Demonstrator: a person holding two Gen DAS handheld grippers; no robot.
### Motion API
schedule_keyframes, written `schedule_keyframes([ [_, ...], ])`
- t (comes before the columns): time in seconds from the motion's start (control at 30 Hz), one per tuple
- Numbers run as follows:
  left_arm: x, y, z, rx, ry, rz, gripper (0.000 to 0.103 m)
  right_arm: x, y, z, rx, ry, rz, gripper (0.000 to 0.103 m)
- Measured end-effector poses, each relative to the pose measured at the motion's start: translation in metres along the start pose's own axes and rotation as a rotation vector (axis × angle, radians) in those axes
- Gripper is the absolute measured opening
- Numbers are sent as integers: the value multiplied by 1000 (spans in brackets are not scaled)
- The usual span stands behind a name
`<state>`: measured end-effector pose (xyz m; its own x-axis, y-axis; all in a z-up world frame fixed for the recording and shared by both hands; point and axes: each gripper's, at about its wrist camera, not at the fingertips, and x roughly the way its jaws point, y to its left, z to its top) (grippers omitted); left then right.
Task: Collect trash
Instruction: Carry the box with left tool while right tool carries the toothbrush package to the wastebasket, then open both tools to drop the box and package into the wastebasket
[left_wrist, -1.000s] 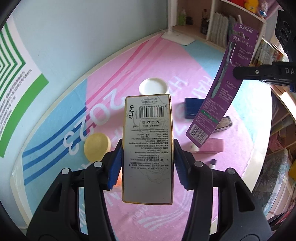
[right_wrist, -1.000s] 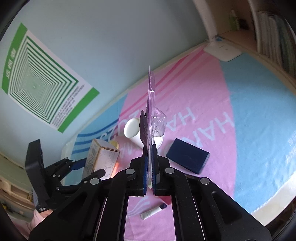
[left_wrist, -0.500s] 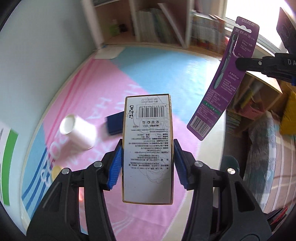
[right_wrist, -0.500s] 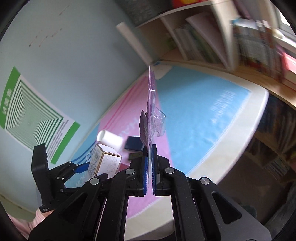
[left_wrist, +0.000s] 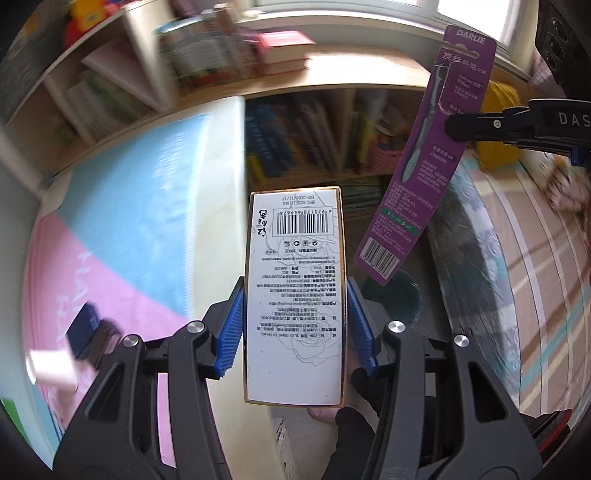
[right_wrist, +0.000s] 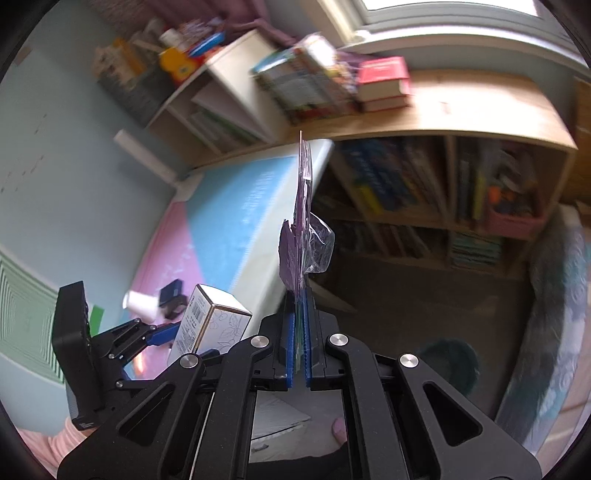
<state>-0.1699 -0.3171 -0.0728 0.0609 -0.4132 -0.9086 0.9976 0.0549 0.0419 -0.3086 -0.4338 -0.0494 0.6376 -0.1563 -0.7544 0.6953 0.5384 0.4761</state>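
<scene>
Glossy gold-edged cardboard box (left_wrist: 295, 295), purple card with clear plastic blister (right_wrist: 304, 236), wooden shelves (right_wrist: 461, 107)

A: Where is there room to pass?
B: Over the dark floor (right_wrist: 399, 295) beyond the bench (left_wrist: 218, 192) edge, around the teal bin (right_wrist: 448, 363).
A: Obstacles?
B: The bookshelf (right_wrist: 436, 192) stands behind, the bed (left_wrist: 517, 266) to the right, just beside the bin.

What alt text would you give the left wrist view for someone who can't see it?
The left gripper holds a white box upright, barcode on top. To its upper right, the right gripper pinches a purple toothbrush card. Behind are a blurred bookshelf and a pink-and-blue mat.
</scene>
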Motion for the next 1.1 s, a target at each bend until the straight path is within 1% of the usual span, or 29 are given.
schedule_keyframes([
  [0.13,22,-57,13,127,28,-60,48,-21,-47,-27,106,-25,-70,4],
  [0.3,48,-110,16,236,77,-121,48,-41,-87,-58,208,-38,-141,4],
  [0.4,58,-137,13,296,103,-151,48,-45,-105,-73,261,-44,-174,4],
  [0.5,71,-159,14,345,131,-182,49,-50,-121,-85,305,-51,-191,4],
  [0.57,80,-167,18,363,142,-199,50,-52,-131,-92,329,-53,-206,5],
  [0.6,84,-171,20,371,149,-209,51,-52,-135,-94,341,-53,-210,9],
  [0.63,87,-176,20,380,159,-219,68,-52,-139,-96,354,-59,-214,14],
  [0.67,92,-181,22,387,165,-219,76,-52,-145,-98,369,-63,-211,23],
  [0.7,96,-185,24,392,161,-212,88,-53,-151,-100,388,-69,-206,55],
  [0.73,99,-188,25,400,164,-211,90,-53,-156,-103,409,-76,-204,74],
  [0.8,108,-194,26,426,185,-203,90,-53,-164,-105,432,-79,-201,75],
  [0.9,111,-193,25,435,198,-198,90,-52,-172,-105,454,-74,-193,75],
  [1.0,111,-181,23,419,210,-185,90,-50,-176,-103,463,-68,-182,75],
  [1.1,110,-165,21,379,217,-168,90,-46,-176,-98,455,-56,-173,75],
])
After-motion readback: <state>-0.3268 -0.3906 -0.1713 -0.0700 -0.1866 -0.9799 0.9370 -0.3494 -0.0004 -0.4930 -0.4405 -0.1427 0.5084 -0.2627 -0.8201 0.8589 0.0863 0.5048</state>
